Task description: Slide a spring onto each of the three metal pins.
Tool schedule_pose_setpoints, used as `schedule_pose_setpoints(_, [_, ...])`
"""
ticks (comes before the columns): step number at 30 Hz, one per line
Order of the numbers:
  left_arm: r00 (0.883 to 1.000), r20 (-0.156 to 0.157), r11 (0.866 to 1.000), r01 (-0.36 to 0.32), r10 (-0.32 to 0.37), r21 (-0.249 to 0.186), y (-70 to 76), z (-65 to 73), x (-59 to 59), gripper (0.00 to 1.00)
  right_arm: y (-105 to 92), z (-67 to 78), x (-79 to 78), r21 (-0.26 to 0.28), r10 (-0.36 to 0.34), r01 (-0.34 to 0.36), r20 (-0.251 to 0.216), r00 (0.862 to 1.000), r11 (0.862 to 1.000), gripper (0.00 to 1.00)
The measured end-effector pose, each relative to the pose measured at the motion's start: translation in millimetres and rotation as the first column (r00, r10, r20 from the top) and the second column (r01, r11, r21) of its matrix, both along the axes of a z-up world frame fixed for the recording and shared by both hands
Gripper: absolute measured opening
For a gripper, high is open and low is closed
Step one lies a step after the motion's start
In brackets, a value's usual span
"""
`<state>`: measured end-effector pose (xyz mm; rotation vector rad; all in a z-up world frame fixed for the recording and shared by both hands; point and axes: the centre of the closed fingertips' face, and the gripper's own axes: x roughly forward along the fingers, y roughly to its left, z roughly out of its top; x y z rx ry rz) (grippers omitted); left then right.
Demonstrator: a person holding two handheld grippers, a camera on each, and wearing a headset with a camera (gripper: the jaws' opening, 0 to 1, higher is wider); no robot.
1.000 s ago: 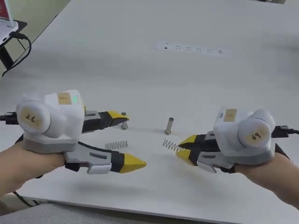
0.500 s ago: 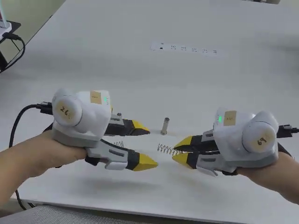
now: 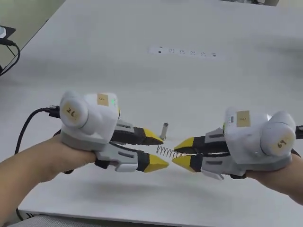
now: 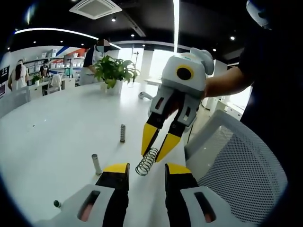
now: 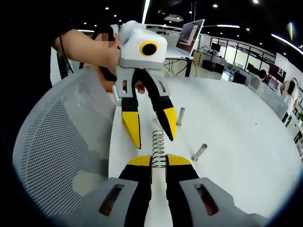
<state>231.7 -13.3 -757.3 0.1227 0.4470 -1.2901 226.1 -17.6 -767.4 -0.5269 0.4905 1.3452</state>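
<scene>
My right gripper (image 3: 180,152) is shut on one end of a small steel spring (image 3: 165,151), which it holds level above the white table. The spring (image 5: 158,146) sticks straight out from the shut jaws. My left gripper (image 3: 158,150) faces it, open, and the spring's free end (image 4: 142,166) lies in the gap between the left fingers without touching them. One bare metal pin (image 3: 164,130) stands upright just behind the two grippers. The right gripper view has that pin (image 5: 199,152) and a second pin (image 5: 180,116) farther off. A ribbed upright piece (image 4: 122,133) stands beyond another pin (image 4: 96,163).
A white power strip (image 3: 182,50) lies at the far side of the table (image 3: 142,85). A black cable (image 3: 28,125) trails from the left gripper over the table's left part. A mesh chair (image 5: 57,132) sits at the near edge, under the grippers.
The left gripper has swung right, up to the right gripper's tips. The right gripper has lifted the spring off the table. A second spring on the table is now hidden behind the left gripper.
</scene>
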Motion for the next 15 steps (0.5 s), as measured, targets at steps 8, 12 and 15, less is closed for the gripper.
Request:
schedule_pose_setpoints(8, [1.0, 0.001, 1.0, 0.021, -0.021, -0.014, -8.0, 3.4, -3.7, 0.14, -1.8, 1.2, -3.2, 0.003, 0.015, -0.015, -0.006, 1.0, 1.0, 0.07])
schedule_pose_setpoints(12, [1.0, 0.006, 1.0, 0.018, -0.018, -0.016, -9.0, 4.6, -3.6, 0.13, -1.6, 2.3, -4.6, 0.008, 0.019, -0.018, -0.008, 1.0, 1.0, 0.07])
schedule_pose_setpoints(15, [1.0, 0.006, 1.0, 0.02, -0.02, -0.019, -9.8, 5.1, -4.6, 0.11, -0.8, 4.9, -5.3, 0.022, 0.017, -0.017, -0.012, 1.0, 1.0, 0.07])
